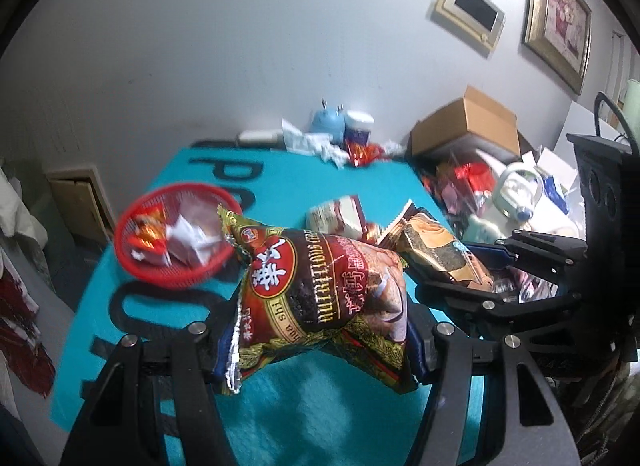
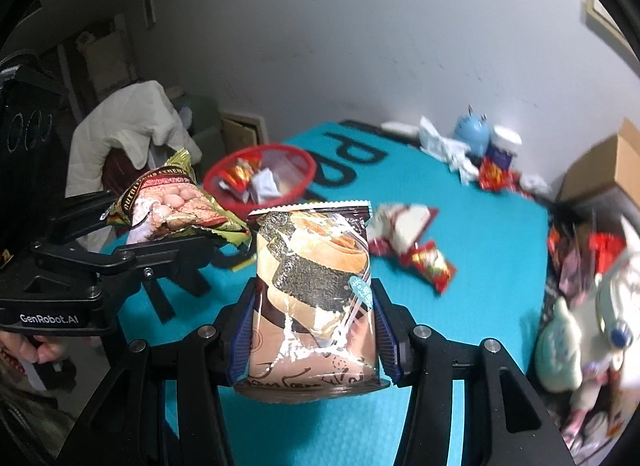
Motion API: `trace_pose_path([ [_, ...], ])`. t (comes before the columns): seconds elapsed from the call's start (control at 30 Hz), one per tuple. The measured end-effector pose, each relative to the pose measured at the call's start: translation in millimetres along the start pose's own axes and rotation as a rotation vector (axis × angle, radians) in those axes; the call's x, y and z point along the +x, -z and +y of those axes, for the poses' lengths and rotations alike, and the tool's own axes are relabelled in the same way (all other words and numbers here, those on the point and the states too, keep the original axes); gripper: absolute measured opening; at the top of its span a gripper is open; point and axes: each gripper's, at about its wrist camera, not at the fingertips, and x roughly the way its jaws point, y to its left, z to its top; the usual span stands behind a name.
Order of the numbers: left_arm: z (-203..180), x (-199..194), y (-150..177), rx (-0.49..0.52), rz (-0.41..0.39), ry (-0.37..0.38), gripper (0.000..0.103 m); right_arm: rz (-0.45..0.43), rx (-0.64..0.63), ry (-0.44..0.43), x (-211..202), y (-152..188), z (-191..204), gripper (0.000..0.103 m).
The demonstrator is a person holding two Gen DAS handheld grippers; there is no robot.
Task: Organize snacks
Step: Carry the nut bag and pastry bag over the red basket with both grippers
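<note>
My left gripper (image 1: pixel 316 350) is shut on a red and gold cereal packet (image 1: pixel 320 286), held above the teal mat (image 1: pixel 280 189). The same packet (image 2: pixel 172 205) shows at the left of the right wrist view, in the left gripper (image 2: pixel 168 242). My right gripper (image 2: pixel 312 346) is shut on a brown seaweed-roll snack packet (image 2: pixel 312 298), also lifted off the mat (image 2: pixel 480 306); that packet (image 1: pixel 444 250) appears at the right of the left wrist view. A red basket (image 1: pixel 176 234) (image 2: pixel 260 181) holding wrapped snacks sits at the mat's far left.
Loose snack packets (image 2: pixel 404 225) (image 2: pixel 432 266) lie mid-mat. A blue toy (image 2: pixel 472 133), a jar (image 2: pixel 504 145) and crumpled wrappers stand at the back. A cardboard box (image 1: pixel 468 121) and a cluttered pile with a white kettle (image 1: pixel 520 189) fill the right side.
</note>
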Motion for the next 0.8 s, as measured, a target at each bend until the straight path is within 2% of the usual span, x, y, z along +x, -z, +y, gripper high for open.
trace_pose_path([
  [0.4, 37, -18, -42, -0.013, -0.087, -0.092, 0.063, -0.094, -0.066, -0.032, 10, -63, 12, 0.051],
  [0.8, 89, -6, -77, -0.034, -0.114, -0.202, 0.063, -0.119, -0.095, -0.073, 58, -120, 20, 0.051],
])
